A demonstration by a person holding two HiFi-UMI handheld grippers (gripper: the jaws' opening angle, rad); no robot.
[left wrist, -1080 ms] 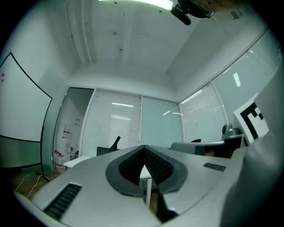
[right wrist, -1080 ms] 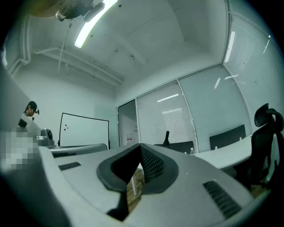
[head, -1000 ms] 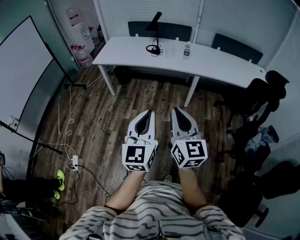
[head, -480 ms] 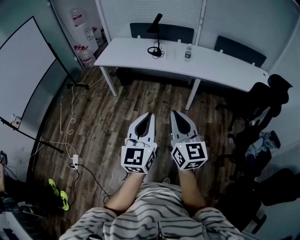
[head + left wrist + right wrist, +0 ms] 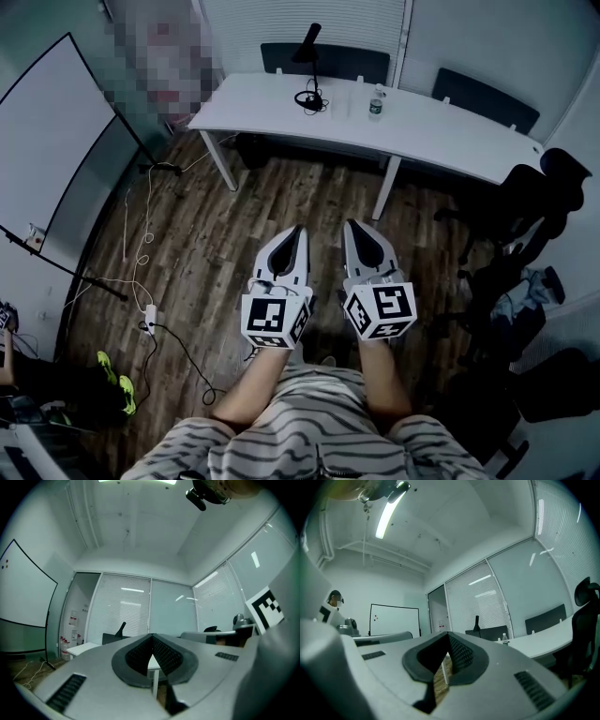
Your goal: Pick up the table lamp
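my left hand-held gripper (image 5: pixel 298 229) closed, empty. right hand-held gripper (image 5: pixel 350 223) closed too, nothing between jaws. both side by side over wood floor (image 5: pixel 216 234), pointing toward white surface (image 5: pixel 431 136). black table lamp (image 5: pixel 307 44) upright on surface's far left part, well apart from both; bottle (image 5: pixel 376 101) near it.

A white bench (image 5: pixel 441 136) is set on the wooden floor (image 5: pixel 206 253). A water bottle (image 5: pixel 375 101) is stood on it, beside what may be a clear cup (image 5: pixel 339 101). A whiteboard (image 5: pixel 47 141) is seen at left, black office chairs (image 5: pixel 539 202) at right, and green shoes (image 5: pixel 126 397) near a power strip (image 5: pixel 149 323).
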